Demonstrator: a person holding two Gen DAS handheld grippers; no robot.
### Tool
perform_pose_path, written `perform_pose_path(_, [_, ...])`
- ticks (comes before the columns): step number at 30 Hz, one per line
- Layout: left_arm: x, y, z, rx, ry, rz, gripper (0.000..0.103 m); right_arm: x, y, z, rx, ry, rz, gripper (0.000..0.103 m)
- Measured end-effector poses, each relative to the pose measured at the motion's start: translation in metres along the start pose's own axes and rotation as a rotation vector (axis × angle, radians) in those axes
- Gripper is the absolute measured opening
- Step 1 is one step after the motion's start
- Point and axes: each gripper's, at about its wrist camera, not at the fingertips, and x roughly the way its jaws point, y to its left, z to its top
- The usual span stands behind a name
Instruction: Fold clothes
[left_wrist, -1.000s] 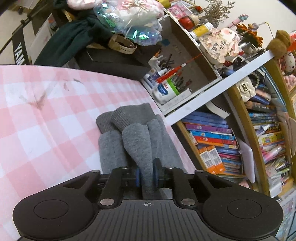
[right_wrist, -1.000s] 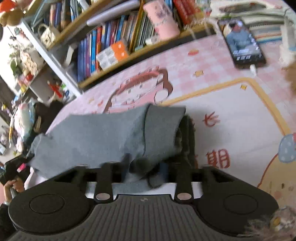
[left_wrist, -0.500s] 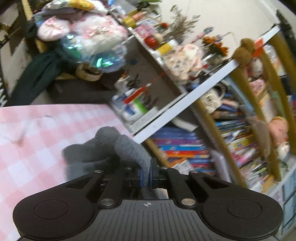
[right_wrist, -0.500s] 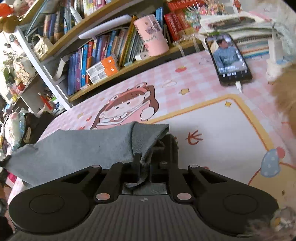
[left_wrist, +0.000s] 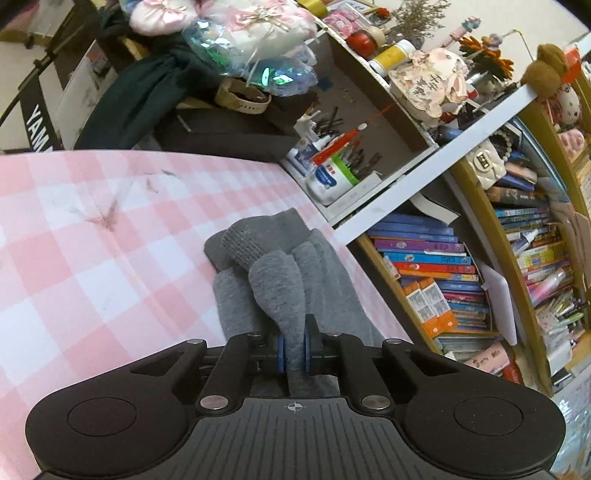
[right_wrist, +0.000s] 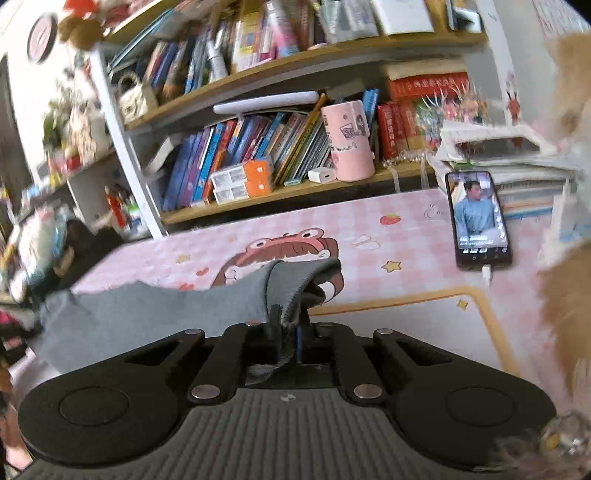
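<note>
Both the left gripper (left_wrist: 294, 350) and right gripper (right_wrist: 287, 334) have fingers clamped on the bunched grey garment (left_wrist: 280, 280), its folding barely begun.

Left wrist view: you look from just behind the left gripper (left_wrist: 294, 350), angled down along its fingers across the pink checked table (left_wrist: 92, 258) toward the bookshelf (left_wrist: 424, 258). Very close.

Right wrist view: you look from just behind the right gripper (right_wrist: 286, 332), across the cartoon table mat (right_wrist: 388, 236), facing the bookshelf (right_wrist: 258, 162) head-on.

Shared: the grey garment (left_wrist: 266, 266) (right_wrist: 147, 314), the bookshelf, the pink table.
</note>
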Motion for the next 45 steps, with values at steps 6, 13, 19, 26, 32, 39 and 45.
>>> perform_pose_path(6, [-0.017, 0.000, 0.007, 0.012, -0.029, 0.024, 0.028, 0.021, -0.027, -0.016, 0.139, 0.125, -0.041, 0.022])
perform_pose_path(13, [-0.028, -0.009, 0.010, 0.089, -0.112, 0.119, 0.069, 0.006, -0.013, -0.006, 0.034, -0.007, -0.129, 0.037])
perform_pose_path(19, [-0.010, -0.010, 0.010, 0.105, -0.077, 0.151, 0.074, 0.022, -0.005, -0.017, -0.009, 0.060, -0.162, 0.067])
perform_pose_path(26, [0.004, -0.013, 0.012, 0.098, -0.066, 0.137, 0.068, 0.044, -0.015, -0.026, 0.096, 0.148, -0.083, 0.069])
perform_pose_path(32, [0.024, -0.009, 0.009, 0.047, -0.027, 0.112, 0.019, 0.071, -0.003, -0.015, 0.023, 0.144, -0.050, 0.037])
perform_pose_path(39, [0.004, -0.032, 0.019, 0.029, -0.171, -0.026, 0.012, 0.112, 0.016, 0.021, -0.114, 0.026, -0.082, 0.023])
perform_pose_path(45, [0.003, -0.024, 0.018, 0.060, -0.147, 0.085, 0.012, 0.153, 0.032, 0.031, -0.204, 0.041, -0.105, 0.023])
